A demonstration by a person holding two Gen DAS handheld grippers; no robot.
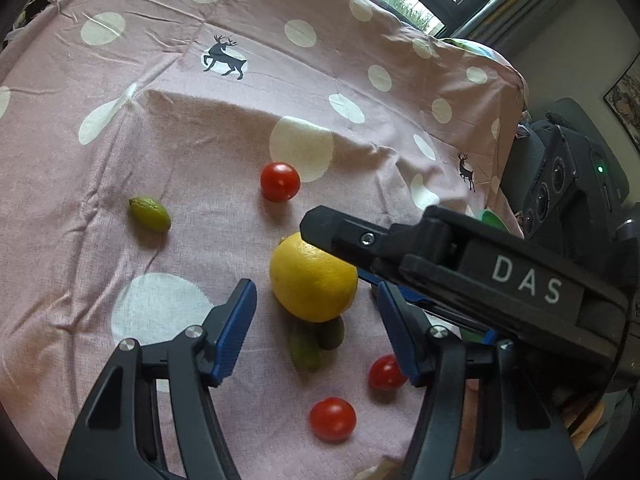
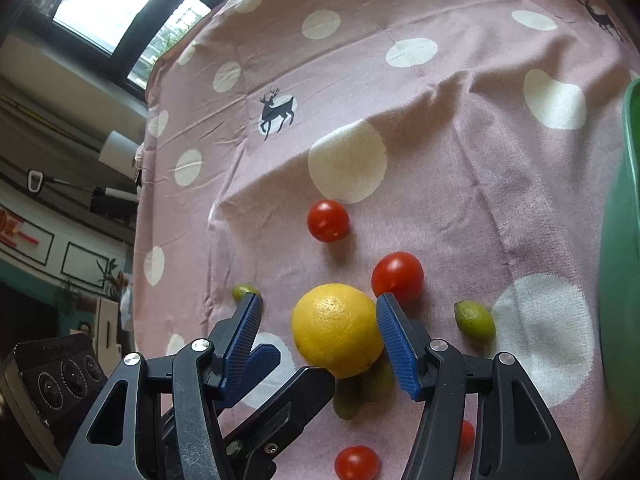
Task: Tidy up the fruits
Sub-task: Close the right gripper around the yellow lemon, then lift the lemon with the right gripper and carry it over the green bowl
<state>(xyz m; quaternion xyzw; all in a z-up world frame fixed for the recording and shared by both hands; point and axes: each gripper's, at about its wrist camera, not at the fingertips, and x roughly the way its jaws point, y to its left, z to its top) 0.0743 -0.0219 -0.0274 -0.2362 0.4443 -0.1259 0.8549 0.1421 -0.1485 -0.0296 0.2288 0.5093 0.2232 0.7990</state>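
The lemon [image 2: 337,330] lies on the pink spotted cloth [image 1: 160,140], atop small green fruits [image 1: 316,342]. In the right wrist view, the right gripper [image 2: 320,338] straddles the lemon; its right pad looks about touching the peel, the left pad clearly apart, so nothing is clamped. Only this view shows a green container [image 2: 624,240] at the right edge. The left wrist view shows the left gripper [image 1: 316,332] unclenched before the lemon. Cherry tomatoes [image 1: 280,181] lie scattered. A window [image 2: 104,8] stands beyond the cloth.
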